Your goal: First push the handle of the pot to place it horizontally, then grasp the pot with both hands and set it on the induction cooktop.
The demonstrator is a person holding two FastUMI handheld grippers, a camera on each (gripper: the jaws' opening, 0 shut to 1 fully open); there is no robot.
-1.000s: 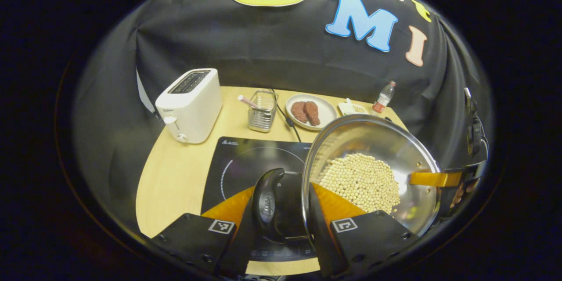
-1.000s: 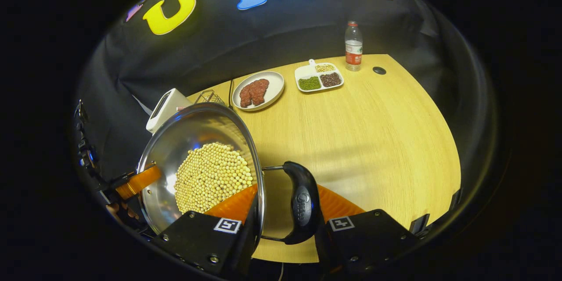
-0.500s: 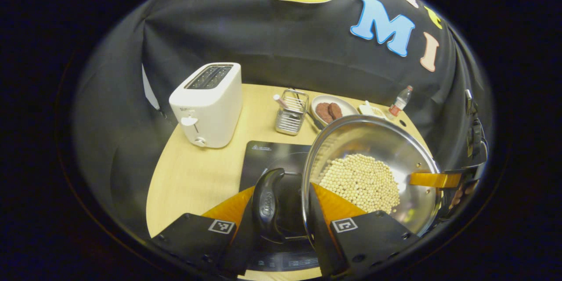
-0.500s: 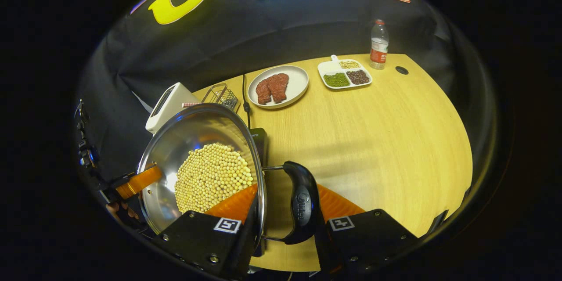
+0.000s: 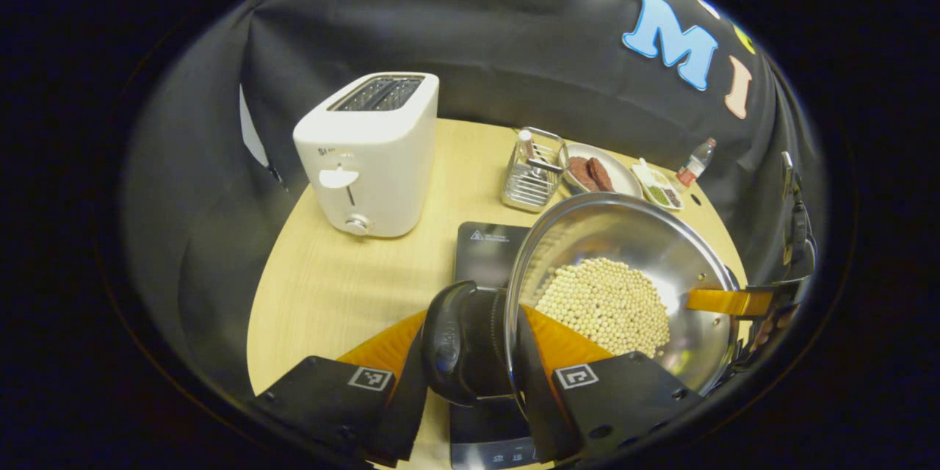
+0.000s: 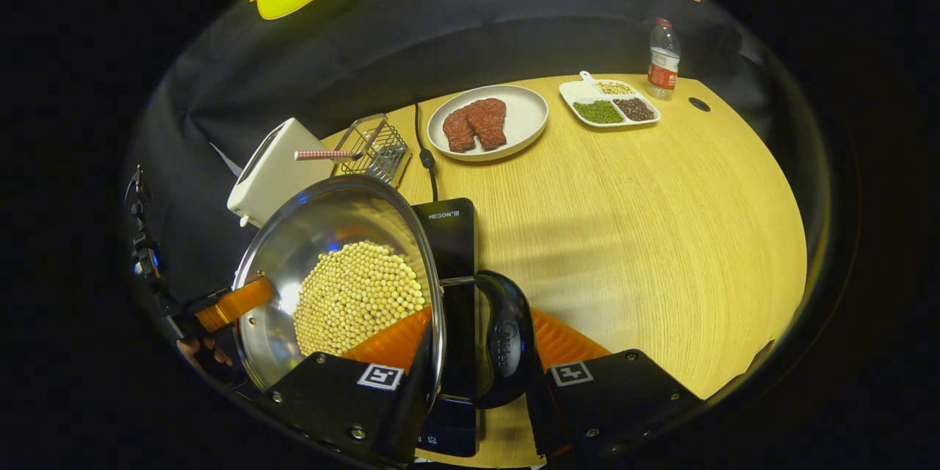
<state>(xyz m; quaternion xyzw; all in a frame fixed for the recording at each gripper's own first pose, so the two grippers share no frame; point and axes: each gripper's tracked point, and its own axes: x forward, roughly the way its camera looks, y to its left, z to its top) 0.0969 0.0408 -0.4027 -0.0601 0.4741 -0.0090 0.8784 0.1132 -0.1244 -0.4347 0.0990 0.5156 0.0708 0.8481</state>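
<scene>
A steel pot (image 5: pixel 624 286) holding pale beans hangs between both grippers, above the black induction cooktop (image 5: pixel 488 242). My left gripper (image 5: pixel 474 330) is shut on the pot's black side handle (image 5: pixel 448 341), one finger outside the handle and the other inside the rim. Across the pot, a finger of the other gripper (image 5: pixel 727 301) reaches over the far rim. In the right gripper view, my right gripper (image 6: pixel 477 341) grips the opposite handle (image 6: pixel 507 349) of the pot (image 6: pixel 345 286) the same way. There the cooktop (image 6: pixel 452 235) lies under the pot. Whether the pot touches it is hidden.
A white toaster (image 5: pixel 371 154) stands at the table's back left, with a wire basket (image 5: pixel 532 176) beside it. Behind the cooktop are a power cable (image 6: pixel 424 154), a plate of meat (image 6: pixel 488 121), a divided dish of beans (image 6: pixel 609 103) and a water bottle (image 6: pixel 663 59).
Both grippers have carried the pot forward and to the left, toward the toaster. The cooktop now lies directly under the pot. Both grips are unchanged.
</scene>
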